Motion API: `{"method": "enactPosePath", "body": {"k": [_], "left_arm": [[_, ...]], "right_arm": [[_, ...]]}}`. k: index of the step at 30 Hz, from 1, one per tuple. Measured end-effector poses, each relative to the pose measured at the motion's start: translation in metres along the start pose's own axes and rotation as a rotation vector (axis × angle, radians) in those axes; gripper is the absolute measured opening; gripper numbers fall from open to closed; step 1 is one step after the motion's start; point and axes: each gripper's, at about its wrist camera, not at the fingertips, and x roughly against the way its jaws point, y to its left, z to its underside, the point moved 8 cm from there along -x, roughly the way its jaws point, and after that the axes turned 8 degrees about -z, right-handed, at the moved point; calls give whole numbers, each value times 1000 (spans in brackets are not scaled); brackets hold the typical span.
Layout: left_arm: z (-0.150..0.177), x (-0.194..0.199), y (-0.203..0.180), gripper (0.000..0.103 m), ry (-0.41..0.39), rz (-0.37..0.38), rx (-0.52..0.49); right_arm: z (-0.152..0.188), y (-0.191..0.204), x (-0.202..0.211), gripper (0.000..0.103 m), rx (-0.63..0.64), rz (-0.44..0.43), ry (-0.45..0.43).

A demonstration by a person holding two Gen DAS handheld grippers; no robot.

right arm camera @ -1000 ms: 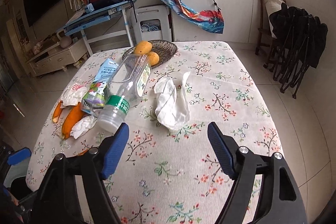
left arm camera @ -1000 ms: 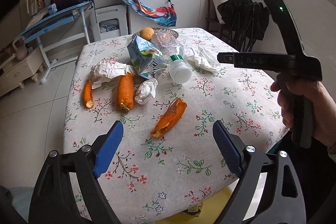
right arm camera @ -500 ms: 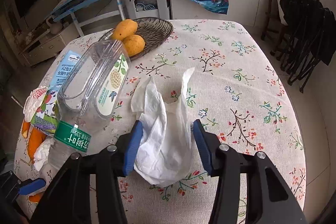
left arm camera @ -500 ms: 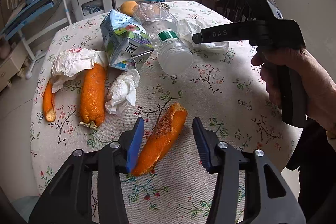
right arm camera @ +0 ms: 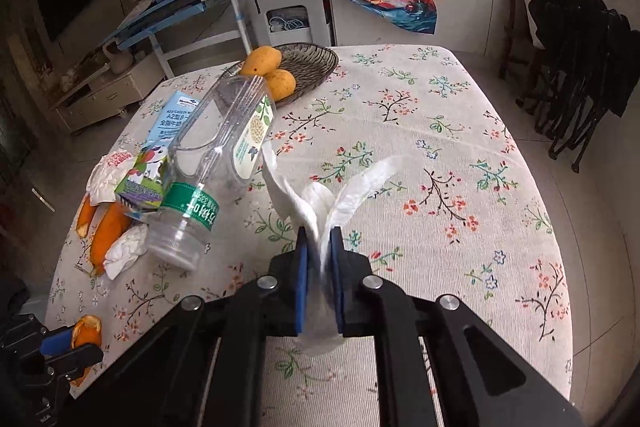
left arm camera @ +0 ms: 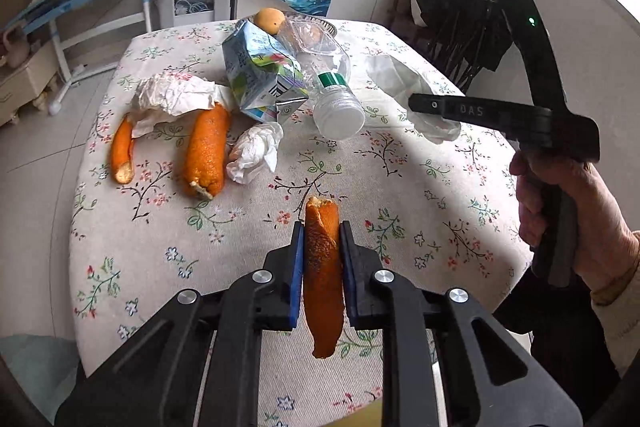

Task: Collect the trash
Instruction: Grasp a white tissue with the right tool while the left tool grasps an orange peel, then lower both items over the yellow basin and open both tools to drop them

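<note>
My left gripper (left arm camera: pixel 322 227) pinches a long orange peel (left arm camera: pixel 323 279) between its blue pads, jaws still closing, just over the flowered table (left arm camera: pixel 400 187). My right gripper (right arm camera: pixel 319 233) is shut on a white tissue (right arm camera: pixel 352 187), whose two ends fan upward past the pads. In the left wrist view the right gripper shows as a black tool held by a hand (left arm camera: pixel 576 211). On the table lie two more peels (left arm camera: pixel 206 151), a crumpled tissue (left arm camera: pixel 254 155), a paper wrapper (left arm camera: pixel 172 95), a milk carton (left arm camera: pixel 260 75) and a clear plastic bottle (right arm camera: pixel 224 147) on its side.
A wicker basket (right arm camera: pixel 312 63) with mangoes (right arm camera: pixel 262 61) stands at the table's far edge. Folded black chairs (right arm camera: pixel 580 67) lean to the right of the table. A blue desk (right arm camera: pixel 180 7) and white cabinets line the back wall.
Both grippers came down to the table and their jaws closed, the left around the orange peel and the right around the white tissue, which now bunches up between the pads.
</note>
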Motion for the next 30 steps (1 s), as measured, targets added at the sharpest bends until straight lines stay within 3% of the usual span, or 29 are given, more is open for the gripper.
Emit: {"method": "enactPosePath", "body": {"k": [8, 20, 30], "left_arm": [[18, 44, 9, 17, -50, -54, 36], [35, 102, 13, 17, -128, -124, 28], [42, 134, 13, 17, -172, -133, 33]], "right_arm": [[56, 45, 47, 12, 35, -106, -23], [133, 91, 86, 12, 129, -180, 10], [197, 140, 77, 12, 274, -266, 175]]}}
